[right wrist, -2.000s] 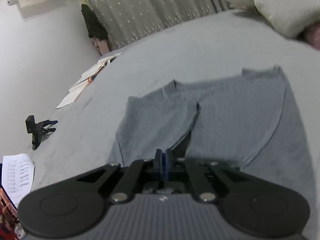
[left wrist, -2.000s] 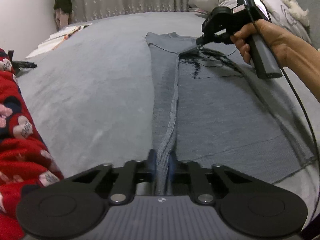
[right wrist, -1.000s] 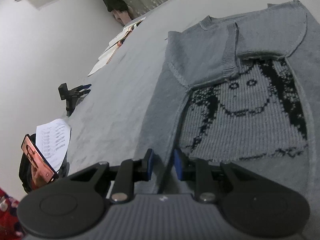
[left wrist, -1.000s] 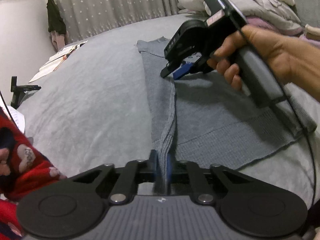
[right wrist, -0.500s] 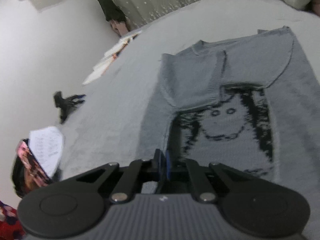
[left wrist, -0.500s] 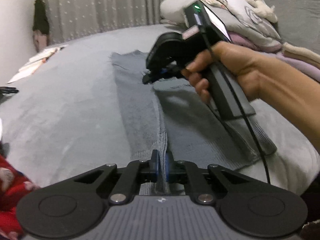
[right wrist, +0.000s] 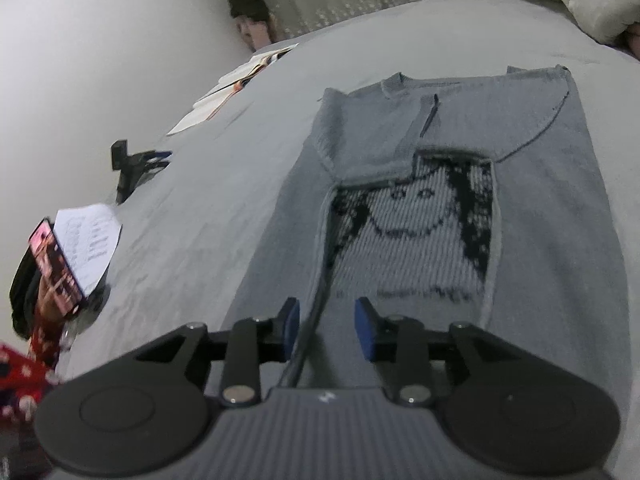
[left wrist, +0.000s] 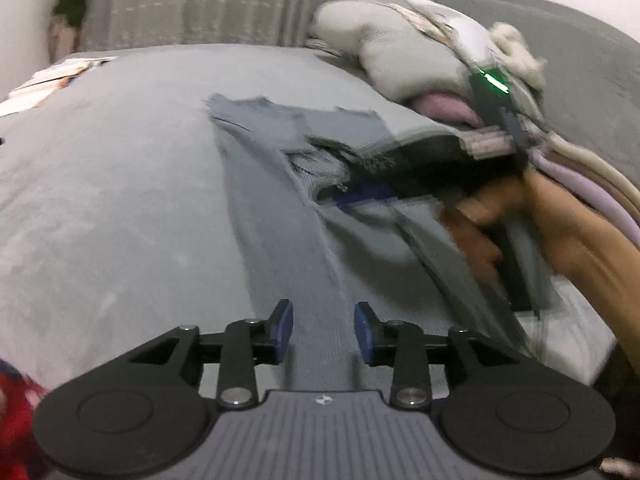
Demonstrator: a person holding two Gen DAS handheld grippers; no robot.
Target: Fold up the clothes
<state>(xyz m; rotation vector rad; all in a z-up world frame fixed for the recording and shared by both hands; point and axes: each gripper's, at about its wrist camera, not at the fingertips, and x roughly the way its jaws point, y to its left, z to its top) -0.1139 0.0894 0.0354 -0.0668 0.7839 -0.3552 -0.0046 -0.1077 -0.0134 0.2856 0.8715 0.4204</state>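
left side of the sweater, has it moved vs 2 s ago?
Yes. The sweater had its left side standing in a ridge pinched in the left gripper; now it lies folded flat on the bed, jaws opening, nothing pinched.

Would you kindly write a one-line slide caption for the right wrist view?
Right gripper opening above the grey sweater, its sides folded inward, flat on the bed.

Left wrist view: motion blur is smearing the right gripper (left wrist: 344, 196) and the hand (left wrist: 520, 224) holding it, so how its jaws stand is unreadable there. The picture's right edge is cutting off the forearm. The right gripper's body is hiding part of the sweater (left wrist: 280, 216).

Right wrist view: the phone (right wrist: 56, 256) screen is showing content too small to read. The paper sheet (right wrist: 90, 240) is showing print too fine to tell.
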